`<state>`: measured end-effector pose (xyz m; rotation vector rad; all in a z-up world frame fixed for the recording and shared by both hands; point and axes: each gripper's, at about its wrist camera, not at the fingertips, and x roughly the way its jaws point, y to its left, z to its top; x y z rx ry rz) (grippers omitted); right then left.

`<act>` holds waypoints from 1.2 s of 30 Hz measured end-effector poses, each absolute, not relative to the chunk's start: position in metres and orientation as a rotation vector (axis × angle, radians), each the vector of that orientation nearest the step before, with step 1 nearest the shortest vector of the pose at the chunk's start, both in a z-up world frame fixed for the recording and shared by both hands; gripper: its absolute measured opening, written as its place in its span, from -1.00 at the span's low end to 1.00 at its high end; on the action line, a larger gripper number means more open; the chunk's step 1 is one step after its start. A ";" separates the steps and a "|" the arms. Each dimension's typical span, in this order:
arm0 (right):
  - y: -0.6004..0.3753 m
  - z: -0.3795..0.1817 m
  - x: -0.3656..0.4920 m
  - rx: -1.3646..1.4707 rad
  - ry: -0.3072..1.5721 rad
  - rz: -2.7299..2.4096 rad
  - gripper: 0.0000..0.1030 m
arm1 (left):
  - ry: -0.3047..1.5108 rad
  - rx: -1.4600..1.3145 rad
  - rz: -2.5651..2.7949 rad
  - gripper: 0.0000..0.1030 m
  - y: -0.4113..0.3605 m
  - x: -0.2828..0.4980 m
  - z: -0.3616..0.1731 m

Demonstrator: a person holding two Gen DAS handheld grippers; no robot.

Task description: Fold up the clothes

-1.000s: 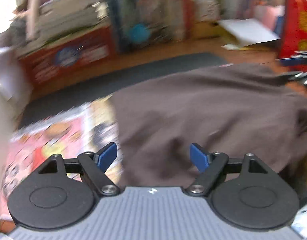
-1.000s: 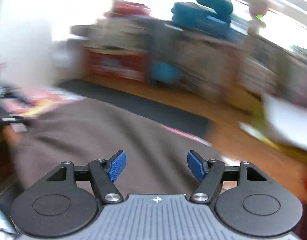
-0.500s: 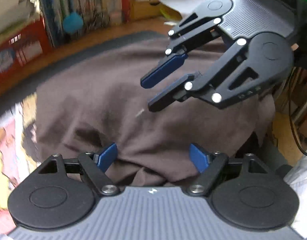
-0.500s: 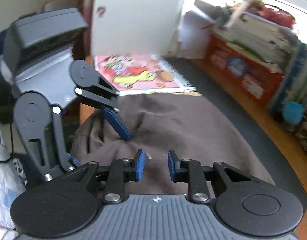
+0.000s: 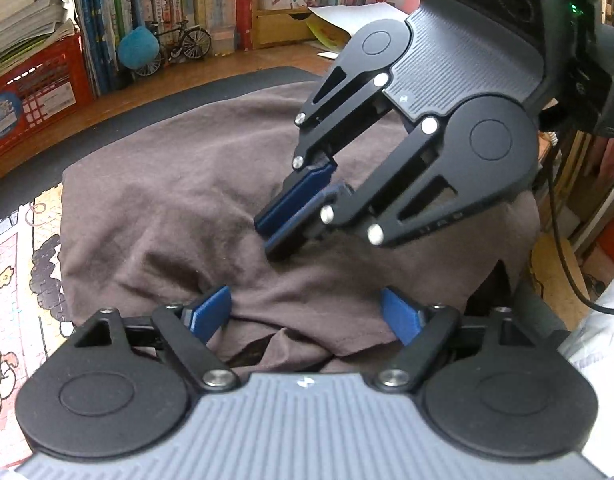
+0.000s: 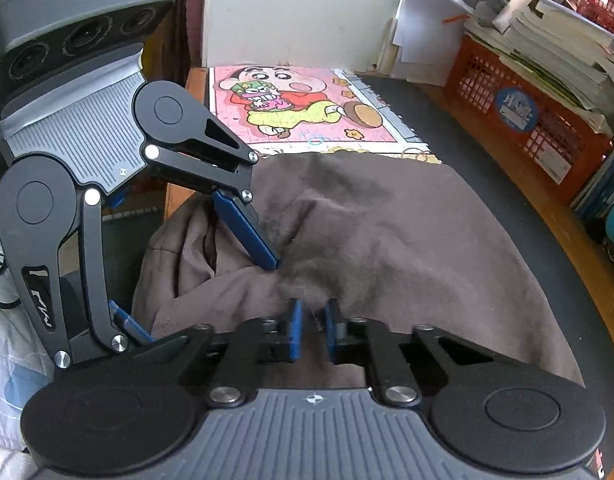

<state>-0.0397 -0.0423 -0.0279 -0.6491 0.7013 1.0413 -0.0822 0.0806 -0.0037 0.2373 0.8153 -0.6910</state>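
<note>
Pinching a raised fold of the brown garment [image 6: 407, 240] near its middle, my right gripper [image 6: 313, 330] has its blue pads nearly together with cloth between them. My left gripper [image 5: 307, 314] hangs wide open over the garment's near edge, gripping nothing. The garment lies rumpled on a dark mat [image 5: 119, 120], partly overlapping a cartoon jigsaw puzzle [image 6: 299, 108].

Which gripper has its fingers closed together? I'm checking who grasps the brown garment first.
The right gripper: its blue fingers are nearly together, pressing into the brown garment. The left gripper keeps its fingers spread wide over the near edge.
</note>
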 end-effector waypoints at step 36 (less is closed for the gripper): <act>-0.033 -0.025 -0.026 -0.560 0.812 0.989 -0.71 | 0.788 0.216 -0.702 0.73 0.084 -0.084 -0.005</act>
